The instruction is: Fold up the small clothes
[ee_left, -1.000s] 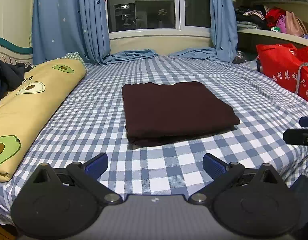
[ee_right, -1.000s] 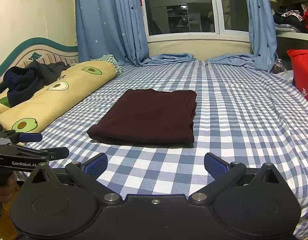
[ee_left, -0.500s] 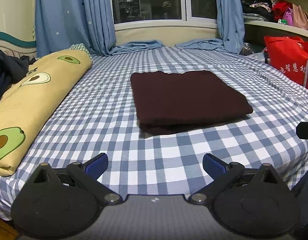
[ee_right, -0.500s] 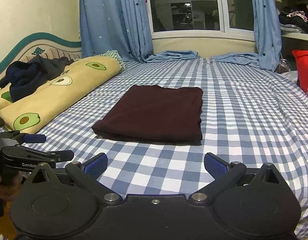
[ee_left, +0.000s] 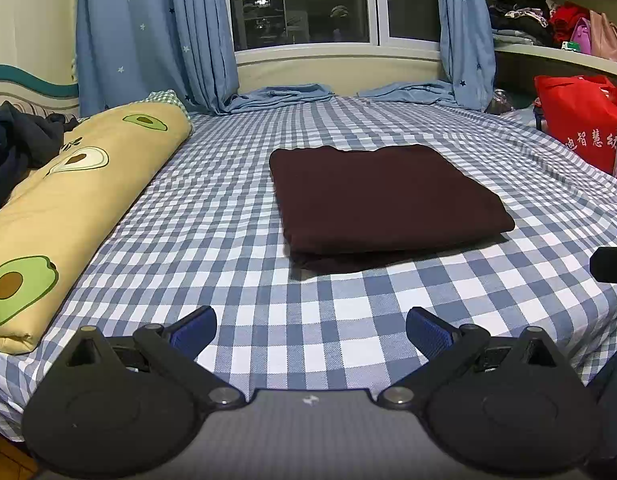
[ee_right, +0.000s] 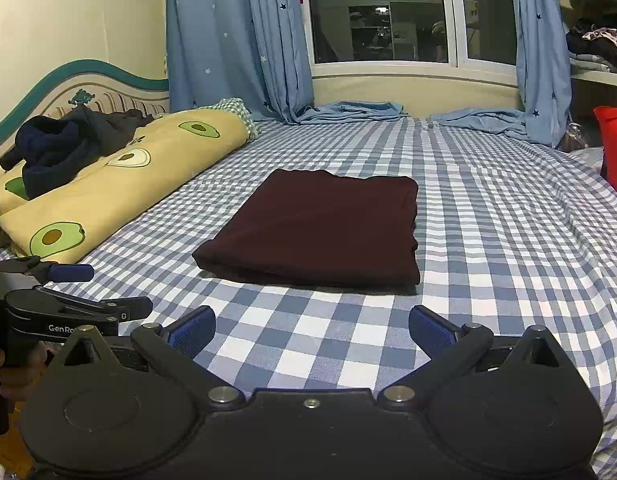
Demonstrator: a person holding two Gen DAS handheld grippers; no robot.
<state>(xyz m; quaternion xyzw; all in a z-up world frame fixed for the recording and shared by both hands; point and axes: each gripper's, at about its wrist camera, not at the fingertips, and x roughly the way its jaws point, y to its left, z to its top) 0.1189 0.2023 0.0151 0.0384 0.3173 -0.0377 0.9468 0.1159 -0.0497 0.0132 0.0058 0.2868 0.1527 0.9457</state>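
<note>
Faintly, hand-held gripper reads "GenRo".

The dark maroon garment is seen as matt, soft cloth. The checked bed sheet is woven cloth. The tongs' pads are shown in ribbed blue rubber on matt black plastic.

A dark maroon garment lies flat on the blue-and-white checked bed, folded into a neat rectangular stack of several layers. Its top is smooth, its layered edges face the near side, and nothing touches it.
</note>
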